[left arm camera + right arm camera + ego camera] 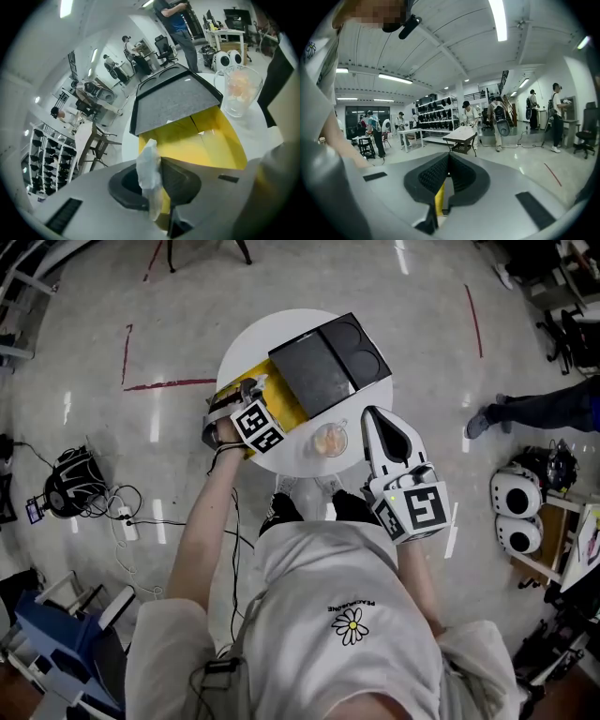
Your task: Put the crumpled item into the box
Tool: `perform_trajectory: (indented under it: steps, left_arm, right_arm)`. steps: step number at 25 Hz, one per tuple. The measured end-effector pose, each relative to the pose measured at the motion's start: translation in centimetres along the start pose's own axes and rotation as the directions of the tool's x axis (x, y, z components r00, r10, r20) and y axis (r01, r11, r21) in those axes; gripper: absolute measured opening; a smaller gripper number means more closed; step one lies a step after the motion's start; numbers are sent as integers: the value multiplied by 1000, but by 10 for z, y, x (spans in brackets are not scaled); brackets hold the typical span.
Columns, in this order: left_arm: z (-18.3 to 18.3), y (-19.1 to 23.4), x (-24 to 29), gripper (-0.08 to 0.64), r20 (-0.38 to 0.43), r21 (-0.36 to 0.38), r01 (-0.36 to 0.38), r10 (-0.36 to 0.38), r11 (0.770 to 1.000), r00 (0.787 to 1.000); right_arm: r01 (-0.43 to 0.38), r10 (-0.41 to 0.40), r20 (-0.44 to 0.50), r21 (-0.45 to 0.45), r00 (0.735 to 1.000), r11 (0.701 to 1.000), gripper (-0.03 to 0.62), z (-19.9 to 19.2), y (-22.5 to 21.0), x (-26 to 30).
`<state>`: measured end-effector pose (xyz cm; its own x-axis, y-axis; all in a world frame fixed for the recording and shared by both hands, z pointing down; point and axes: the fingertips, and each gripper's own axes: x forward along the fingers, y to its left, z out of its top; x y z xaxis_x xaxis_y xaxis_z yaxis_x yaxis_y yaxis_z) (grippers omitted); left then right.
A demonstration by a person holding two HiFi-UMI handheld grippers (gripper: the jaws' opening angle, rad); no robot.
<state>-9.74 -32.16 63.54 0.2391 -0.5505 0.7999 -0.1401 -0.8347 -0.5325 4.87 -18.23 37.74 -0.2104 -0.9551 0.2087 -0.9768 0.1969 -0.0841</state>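
left gripper at one open yellow cardboard box, pinching one crumpled white wad | right gripper level, jaws closed, empty

Your room is bright. Long ceiling lights shine off the floor. Your pictures bend round at the edges.

Crumpled item lower end hidden between fingers.

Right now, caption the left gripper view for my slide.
Left gripper pinches the crumpled item, open yellow box just ahead, glass beside it.
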Motion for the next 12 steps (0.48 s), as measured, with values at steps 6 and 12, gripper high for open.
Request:
perform_trajectory:
  steps: [6, 12]
  left_arm:
    - [3, -12, 16, 55, -14, -7, 76, -76, 997, 997]
    - [6, -31, 17, 167, -8, -86, 209, -210, 974, 978]
  right_arm:
    - [27, -26, -20, 16, 999, 1000, 3, -5, -10, -1]
    - [29, -27, -28, 47, 999, 998, 3, -11, -12, -4]
